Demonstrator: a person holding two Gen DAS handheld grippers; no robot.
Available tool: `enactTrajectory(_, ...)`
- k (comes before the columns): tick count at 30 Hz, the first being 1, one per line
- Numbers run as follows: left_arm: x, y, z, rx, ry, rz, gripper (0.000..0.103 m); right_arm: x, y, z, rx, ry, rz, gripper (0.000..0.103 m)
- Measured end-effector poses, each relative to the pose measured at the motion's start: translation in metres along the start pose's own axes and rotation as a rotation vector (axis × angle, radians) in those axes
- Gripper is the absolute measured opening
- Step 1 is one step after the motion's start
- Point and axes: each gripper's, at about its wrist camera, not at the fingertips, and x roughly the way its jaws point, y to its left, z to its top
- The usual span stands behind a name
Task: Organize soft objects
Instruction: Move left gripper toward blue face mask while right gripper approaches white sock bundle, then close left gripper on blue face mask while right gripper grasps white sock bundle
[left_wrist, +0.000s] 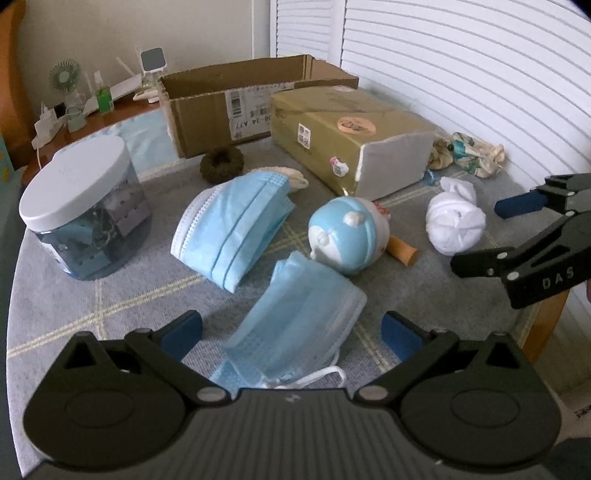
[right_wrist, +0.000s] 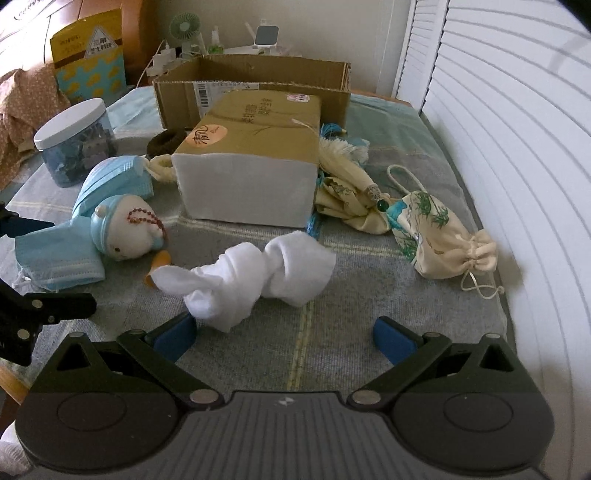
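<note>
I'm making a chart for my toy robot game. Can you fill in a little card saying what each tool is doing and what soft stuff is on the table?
left tool: open, over the near face mask
right tool: open, just before the white sock
other soft things: second face mask, plush doll, drawstring pouch, dark scrunchie
containers: open cardboard box, lidded jar
held: nothing

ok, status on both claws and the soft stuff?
Left claw open over near face mask. Right claw open, white sock bundle just ahead. Nothing gripped. Cardboard box open behind tissue pack.
</note>
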Motion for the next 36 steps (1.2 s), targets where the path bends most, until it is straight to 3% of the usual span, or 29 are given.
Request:
enactTrajectory(12,-0.004,0.000,-0.002,0.031,-0.003,-0.005,0.102,-0.004,-0.002,-0.009,0.010,-0.054,0.000,0.103)
enactTrajectory(18,-0.012,-0.010,0.002,0.165,-0.032,0.008,0.086,-0.006,-0.002,-0.012,0.014,-0.068,0.000,0.103)
enactTrajectory(20,-0.012,-0.008,0.004,0.172,-0.031,-0.003,0.085,-0.007,-0.002,-0.012,0.014,-0.071,0.000,0.103)
enactTrajectory(22,-0.012,-0.006,0.004,0.180,-0.030,-0.012,0.075,-0.006,-0.002,-0.011,0.017,-0.067,0.000,0.103)
enactTrajectory(28,-0.011,-0.005,0.005,0.189,-0.026,-0.043,0.061,-0.007,0.004,-0.002,-0.005,-0.077,0.017,0.103)
enactTrajectory(36,-0.011,-0.003,0.006,0.179,-0.021,-0.065,0.054,0.002,0.015,0.013,-0.036,-0.102,0.048,0.100)
